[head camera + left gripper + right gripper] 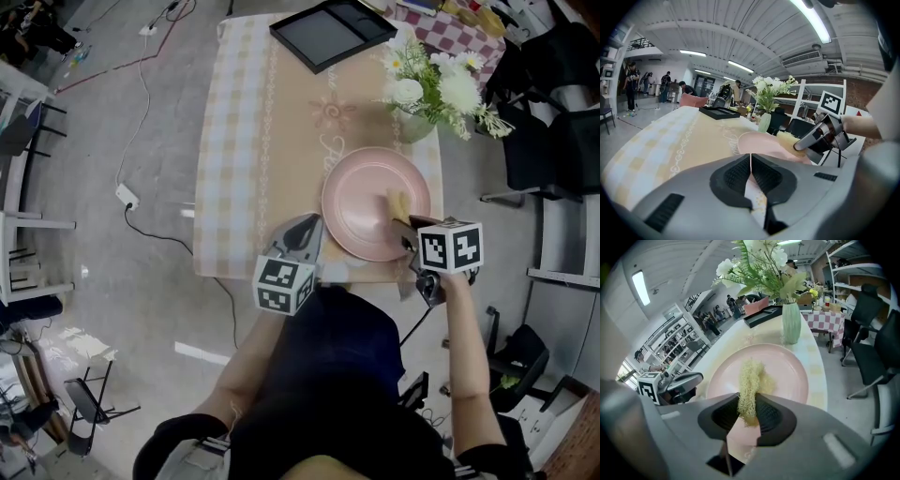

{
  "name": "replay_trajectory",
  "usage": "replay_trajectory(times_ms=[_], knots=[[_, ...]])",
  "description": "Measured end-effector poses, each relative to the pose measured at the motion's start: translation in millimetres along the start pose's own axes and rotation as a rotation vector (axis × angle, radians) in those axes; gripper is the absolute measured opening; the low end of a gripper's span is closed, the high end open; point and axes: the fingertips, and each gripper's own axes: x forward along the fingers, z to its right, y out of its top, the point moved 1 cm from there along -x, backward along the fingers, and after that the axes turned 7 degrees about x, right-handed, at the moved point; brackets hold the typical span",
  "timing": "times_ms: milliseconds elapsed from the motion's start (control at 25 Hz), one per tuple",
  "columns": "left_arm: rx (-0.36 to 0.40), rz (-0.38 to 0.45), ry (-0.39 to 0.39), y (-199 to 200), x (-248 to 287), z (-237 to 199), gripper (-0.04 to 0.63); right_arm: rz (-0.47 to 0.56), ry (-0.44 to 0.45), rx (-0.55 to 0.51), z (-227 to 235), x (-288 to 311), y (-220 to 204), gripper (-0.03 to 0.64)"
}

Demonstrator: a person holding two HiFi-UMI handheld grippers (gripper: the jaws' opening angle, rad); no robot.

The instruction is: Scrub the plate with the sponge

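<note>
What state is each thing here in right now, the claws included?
Left claw: shut on the pink round plate's rim.
Right claw: shut on the yellow fibrous sponge.
Plate: lying flat, held at its edge.
Sponge: squashed, resting on the plate.
Green vase of white flowers: upright.
Black flat tray: lying flat.
</note>
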Motion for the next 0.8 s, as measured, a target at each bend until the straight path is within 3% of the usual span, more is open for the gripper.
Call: replay_trajectory(times_ms=[360, 800], knots=[[0.001, 0.003, -0.004, -0.1, -0.3, 0.0, 0.017, -0.055, -0.107, -0.005, 32.8, -8.4, -17.2, 0.092], [-0.002, 0.003, -0.008, 1.0, 1.5, 0.4, 0.017, -0.060, -0.109, 0.154, 43.8, -4.6, -22.4, 0.092]])
